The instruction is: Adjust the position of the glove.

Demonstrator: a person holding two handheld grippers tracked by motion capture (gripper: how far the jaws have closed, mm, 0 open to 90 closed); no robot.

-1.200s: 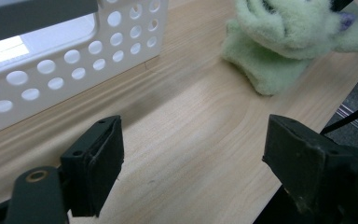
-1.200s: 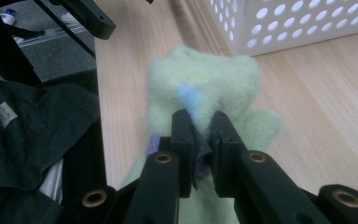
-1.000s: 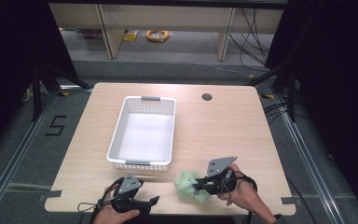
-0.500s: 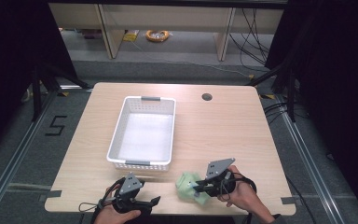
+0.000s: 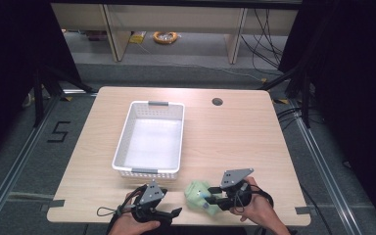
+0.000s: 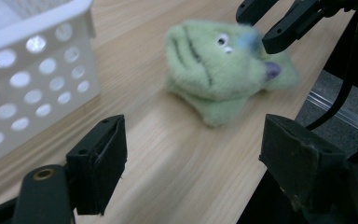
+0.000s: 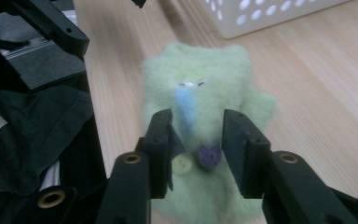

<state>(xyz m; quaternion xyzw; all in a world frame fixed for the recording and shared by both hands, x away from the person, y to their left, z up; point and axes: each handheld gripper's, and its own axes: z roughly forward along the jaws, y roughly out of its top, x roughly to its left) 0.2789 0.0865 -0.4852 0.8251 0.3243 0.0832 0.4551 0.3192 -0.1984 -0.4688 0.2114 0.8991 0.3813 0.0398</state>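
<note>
Right gripper (image 5: 214,196) clamped on green plush toy (image 5: 199,194), shifted nearer table edge; left gripper (image 5: 169,214) agape.

Table: we see a light wood table (image 5: 235,142) with rounded corners, standing on a grey floor (image 5: 24,161).
Hole: we find a small dark round hole (image 5: 217,102) in the top near the far edge, right of the middle.
Basket: we see a white plastic basket (image 5: 122,142) with rows of round holes in its walls, resting on the left half of the table with its long side running from near to far.
Soft toy: we see a pale green plush toy (image 5: 199,195) lying near the front edge, just right of the basket's near end and apart from it.
Tape: we note dark tape strips (image 5: 57,203) at the front corners.
</note>
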